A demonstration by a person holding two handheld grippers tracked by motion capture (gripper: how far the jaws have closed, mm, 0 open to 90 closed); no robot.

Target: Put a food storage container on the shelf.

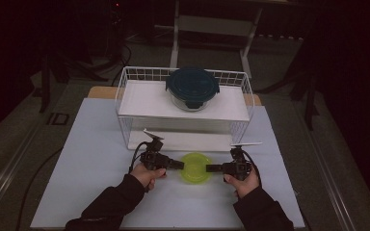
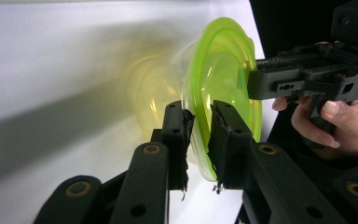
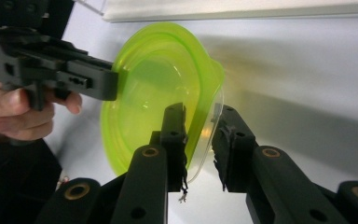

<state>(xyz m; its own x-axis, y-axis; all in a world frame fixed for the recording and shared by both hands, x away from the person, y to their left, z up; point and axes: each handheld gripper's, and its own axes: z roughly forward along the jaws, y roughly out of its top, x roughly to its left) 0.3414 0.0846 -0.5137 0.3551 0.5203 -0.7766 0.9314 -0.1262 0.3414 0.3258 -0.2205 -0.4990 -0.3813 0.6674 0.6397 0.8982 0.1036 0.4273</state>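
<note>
Right tool (image 3: pixel 200 135) straddles the green lid's (image 3: pixel 154 84) rim, apparently pinching it.

Bowl (image 1: pixel 195 167) on table (image 1: pixel 91 144), before rack (image 1: pixel 125 103); lidded container (image 1: pixel 192 87) apparently on rack shelf.

High view looks fwd and down from above the person's side, far off; left gripper view rides close behind its black jaws, facing across the pale blue table mat (image 1: pixel 101 159); right gripper view likewise, opposite way; all share the translucent lime-green plastic bowl (image 1: pixel 195 167).

Lower shelf (image 1: pixel 183 140) under upper shelf
</note>
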